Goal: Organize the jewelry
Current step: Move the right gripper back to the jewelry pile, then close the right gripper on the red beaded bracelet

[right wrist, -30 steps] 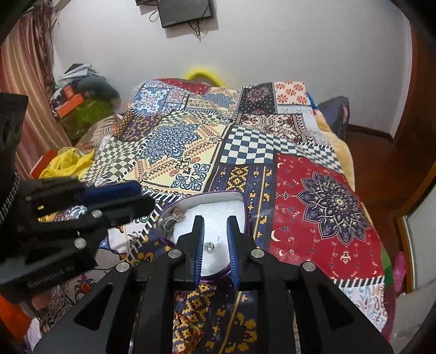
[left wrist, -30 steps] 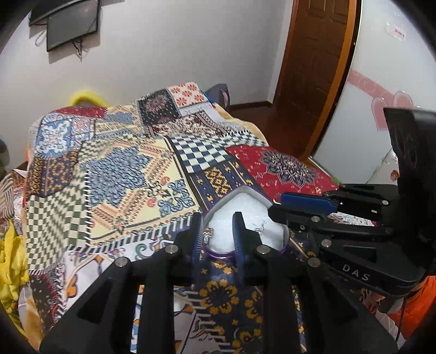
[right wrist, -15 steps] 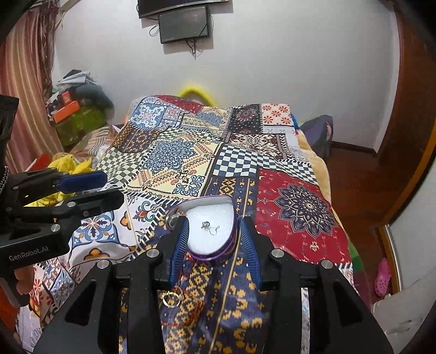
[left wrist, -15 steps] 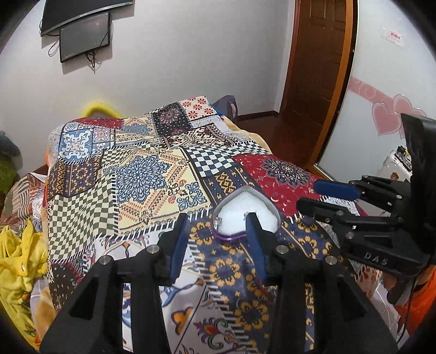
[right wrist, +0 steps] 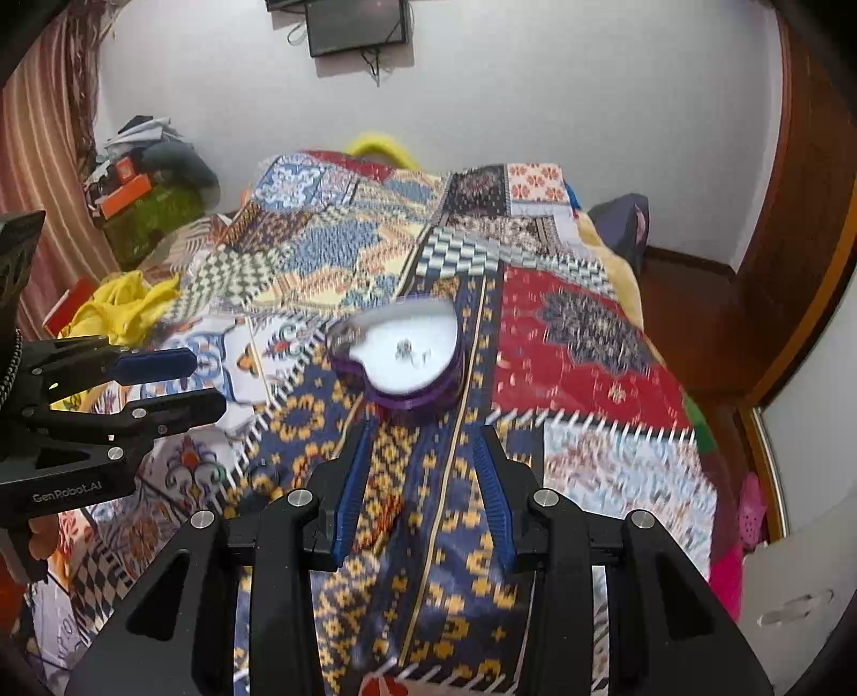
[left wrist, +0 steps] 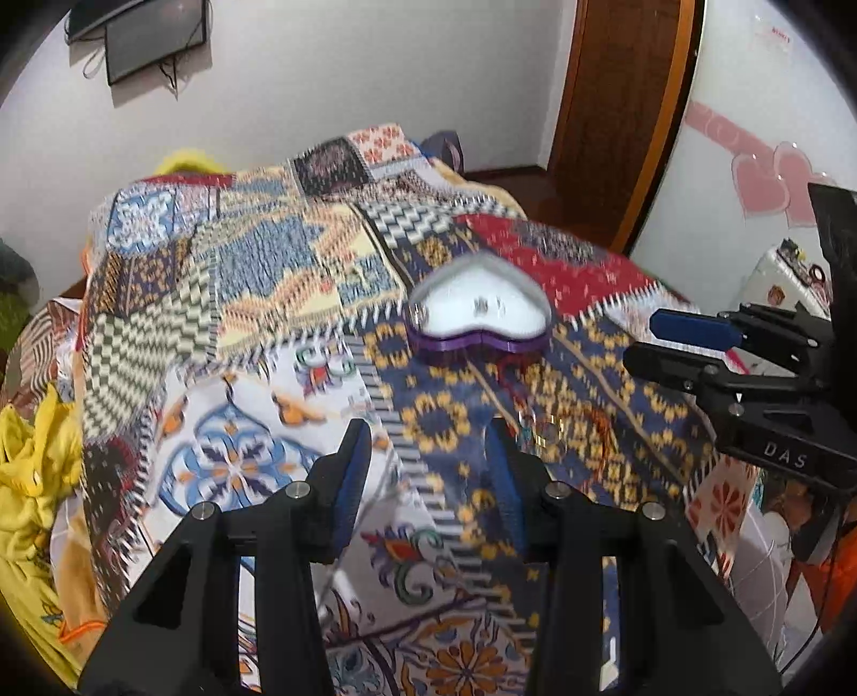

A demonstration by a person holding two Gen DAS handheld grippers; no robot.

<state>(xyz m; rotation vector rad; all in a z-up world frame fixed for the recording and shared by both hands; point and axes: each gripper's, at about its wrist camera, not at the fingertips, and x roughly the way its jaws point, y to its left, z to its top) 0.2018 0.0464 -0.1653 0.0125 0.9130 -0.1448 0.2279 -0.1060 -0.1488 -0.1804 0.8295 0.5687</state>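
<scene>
A purple heart-shaped jewelry box (left wrist: 479, 316) with a white foam insert lies on the patchwork bedspread (left wrist: 257, 278); it also shows in the right wrist view (right wrist: 410, 358). A small silver earring (right wrist: 410, 350) lies on the foam, and another piece sits at the box's left rim (left wrist: 416, 313). Small gold rings (left wrist: 551, 428) lie on the cloth in front of the box, blurred. My left gripper (left wrist: 428, 474) is open and empty, held back from the box. My right gripper (right wrist: 426, 476) is open and empty, just short of the box.
Yellow clothes (left wrist: 32, 471) lie at the bed's left side. Clutter (right wrist: 144, 187) is stacked in the far left corner. A wooden door (left wrist: 616, 107) stands at the right. A wall screen (right wrist: 359, 27) hangs above the bed.
Both grippers have opened and pulled back from the box, which now lies farther ahead with the jewelry left on it. Both views are motion-blurred.
</scene>
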